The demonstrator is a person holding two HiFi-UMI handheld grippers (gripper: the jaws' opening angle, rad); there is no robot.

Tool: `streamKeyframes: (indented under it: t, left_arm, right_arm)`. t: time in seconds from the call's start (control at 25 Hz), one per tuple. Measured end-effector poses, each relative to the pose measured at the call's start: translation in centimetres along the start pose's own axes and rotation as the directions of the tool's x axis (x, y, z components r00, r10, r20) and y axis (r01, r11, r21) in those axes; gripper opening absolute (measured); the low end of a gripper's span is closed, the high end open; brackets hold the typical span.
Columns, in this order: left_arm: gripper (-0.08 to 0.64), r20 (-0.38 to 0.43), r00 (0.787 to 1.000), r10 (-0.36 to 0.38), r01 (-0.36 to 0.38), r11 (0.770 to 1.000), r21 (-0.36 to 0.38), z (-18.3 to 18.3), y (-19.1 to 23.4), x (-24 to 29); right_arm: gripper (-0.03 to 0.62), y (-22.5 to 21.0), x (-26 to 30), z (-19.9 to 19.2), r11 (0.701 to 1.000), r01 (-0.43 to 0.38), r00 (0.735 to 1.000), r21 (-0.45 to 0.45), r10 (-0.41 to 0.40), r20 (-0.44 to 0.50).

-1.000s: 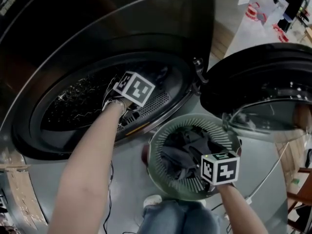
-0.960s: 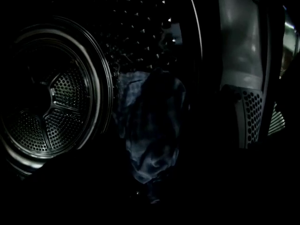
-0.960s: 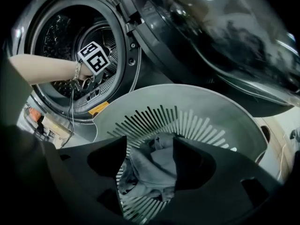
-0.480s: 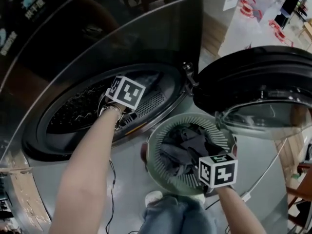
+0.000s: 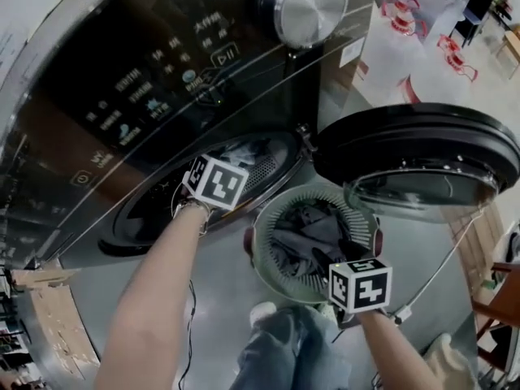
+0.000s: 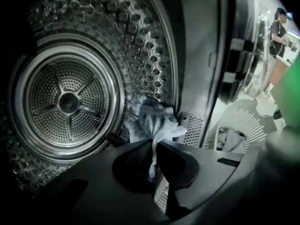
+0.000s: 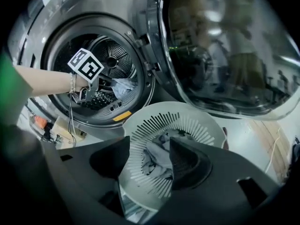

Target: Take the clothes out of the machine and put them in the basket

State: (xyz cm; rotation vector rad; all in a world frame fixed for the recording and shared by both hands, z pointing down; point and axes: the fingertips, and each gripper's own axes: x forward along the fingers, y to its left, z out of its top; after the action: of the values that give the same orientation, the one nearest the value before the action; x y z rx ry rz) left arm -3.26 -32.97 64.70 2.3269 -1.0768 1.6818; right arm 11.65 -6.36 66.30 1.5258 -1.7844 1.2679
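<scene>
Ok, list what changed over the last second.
The left gripper has just closed its jaws on a pale garment near the mouth of the drum and now pinches it. The right gripper narrowed its jaws slightly; they stand apart, empty, above the basket. Unchanged: the door open, the basket with its clothes in place.

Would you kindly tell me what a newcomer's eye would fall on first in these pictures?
Probably the shiny perforated steel drum of the open dark front-loading washing machine, filling the left gripper view. At its mouth the left gripper has its jaws shut on a pale grey garment. On the floor in front of the machine sits a round pale slatted basket with crumpled grey clothes inside.
</scene>
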Motion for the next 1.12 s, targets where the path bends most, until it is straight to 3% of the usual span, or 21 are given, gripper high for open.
streamKeyframes:
  t: [0.24, 0.48, 0.84, 1.12]
  left_arm:
    - [0.009, 0.020, 0.999, -0.047, 0.048, 0.996, -0.073, 0.3, -1.5, -4.1]
    - [0.009, 0.023, 0.998, -0.054, 0.055, 0.997, -0.051, 0.2, -2.5, -7.2]
    - [0.009, 0.087, 0.988, -0.128, 0.135, 0.988, -0.078, 0.1, -5.3, -13.1]
    - [0.009, 0.205, 0.964, -0.168, 0.210, 0.957, -0.201, 0.7, -7.2, -17.9]
  right_arm:
    - [0.261, 0.8, -3.5, 0.5, 1.000, -0.018, 1.000, 0.012, 0.018, -0.021]
    - [0.255, 1.3, -5.7, 0.4, 1.000, -0.024, 0.999, 0.018, 0.025, -0.036]
    - [0.252, 2.8, -8.2, 1.1, 0.998, -0.026, 0.999, 0.056, 0.028, -0.023]
    - [0.250, 3.1, -10.0, 1.4, 0.998, -0.020, 1.000, 0.064, 0.021, -0.009]
